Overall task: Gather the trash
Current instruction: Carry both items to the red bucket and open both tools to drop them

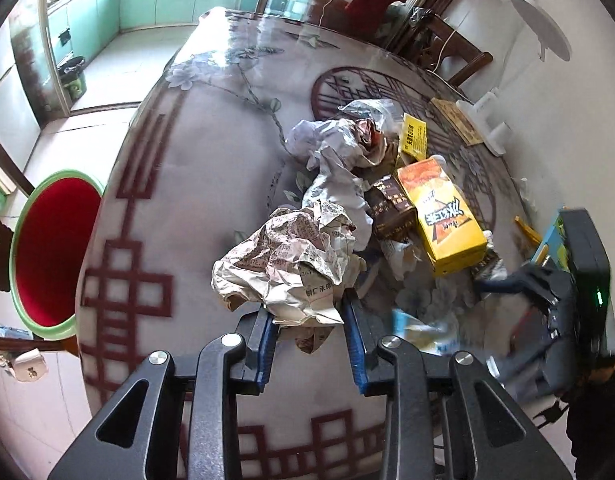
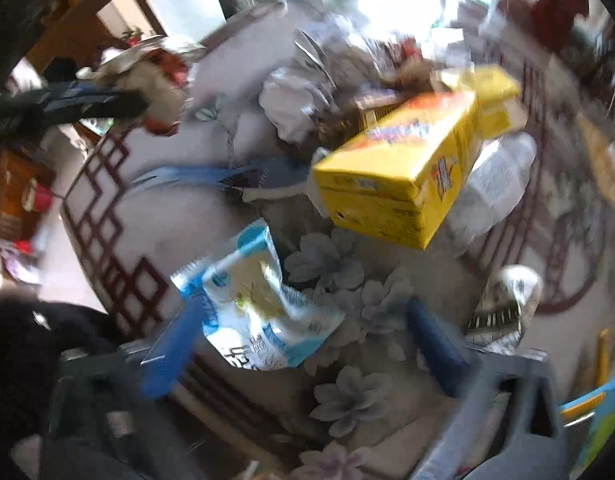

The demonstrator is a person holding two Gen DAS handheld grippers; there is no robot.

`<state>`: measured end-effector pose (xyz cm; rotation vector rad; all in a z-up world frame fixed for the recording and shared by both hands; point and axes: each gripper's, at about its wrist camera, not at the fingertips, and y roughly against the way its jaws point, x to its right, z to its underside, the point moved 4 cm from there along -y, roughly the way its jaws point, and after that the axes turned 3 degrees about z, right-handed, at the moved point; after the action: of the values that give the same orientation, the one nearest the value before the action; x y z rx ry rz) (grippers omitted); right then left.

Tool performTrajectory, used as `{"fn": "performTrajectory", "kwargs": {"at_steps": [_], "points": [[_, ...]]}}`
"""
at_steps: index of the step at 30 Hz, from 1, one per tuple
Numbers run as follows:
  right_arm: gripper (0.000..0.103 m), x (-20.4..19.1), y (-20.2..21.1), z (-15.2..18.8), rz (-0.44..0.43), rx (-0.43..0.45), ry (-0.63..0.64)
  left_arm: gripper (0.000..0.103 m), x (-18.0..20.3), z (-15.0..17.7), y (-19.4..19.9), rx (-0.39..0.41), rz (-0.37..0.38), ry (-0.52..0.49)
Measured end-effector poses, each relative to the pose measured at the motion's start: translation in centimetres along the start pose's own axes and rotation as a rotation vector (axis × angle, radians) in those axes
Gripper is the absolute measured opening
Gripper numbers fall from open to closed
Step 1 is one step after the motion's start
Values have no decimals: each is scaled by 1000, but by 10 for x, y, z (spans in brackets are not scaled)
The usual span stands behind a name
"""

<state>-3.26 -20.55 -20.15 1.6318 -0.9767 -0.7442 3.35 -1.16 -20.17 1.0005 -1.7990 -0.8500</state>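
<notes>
nearest to us, the left gripper has its jaws pinching a crumpled newspaper ball, and the ball seems lifted a little above the desk. the right gripper has its jaws spread wide; a blue and white snack bag lies between them, but the pads do not press on it yet, as far as the blurred right view shows.

a little further, much trash waits on the desk: a yellow carton, a brown box beside it, white crumpled paper and a clear plastic bag behind.

far on the left, beside the desk on the floor, we see a red bin with green rim. we think this is the place for the trash, and we see nothing inside it.

so we judge the task is at its beginning: one piece is in hand, not yet dropped, and most of the pile remains to be collected.
</notes>
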Motion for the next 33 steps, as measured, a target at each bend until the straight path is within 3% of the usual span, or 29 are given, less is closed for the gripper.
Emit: {"fn": "performTrajectory", "kwargs": {"at_steps": [4,7,9,11,14,17,22,28,33], "points": [[102,-18,-7,1,-10,-45,21,28,-6,-5,0,-3,13,2],[100,-32,-38,5,48,-110,57,29,-9,-7,2,-2,23,-2],[86,-36,-51,8,99,-158,80,29,-11,-8,4,1,26,-2],[50,-41,-62,9,98,-188,76,29,-16,-9,7,6,27,4],[33,-39,-68,5,45,-216,26,29,-25,-11,12,16,24,18],[18,-44,-66,-12,4,-187,-4,29,-40,-12,19,28,14,40],[17,-57,-42,-65,-86,-62,-72,29,-77,-18,38,69,-23,96],[17,-98,-18,-136,-114,89,-56,29,-139,-24,66,119,-96,176],[17,-120,-15,-182,-164,152,-95,30,-195,-24,83,149,-172,236]]}}
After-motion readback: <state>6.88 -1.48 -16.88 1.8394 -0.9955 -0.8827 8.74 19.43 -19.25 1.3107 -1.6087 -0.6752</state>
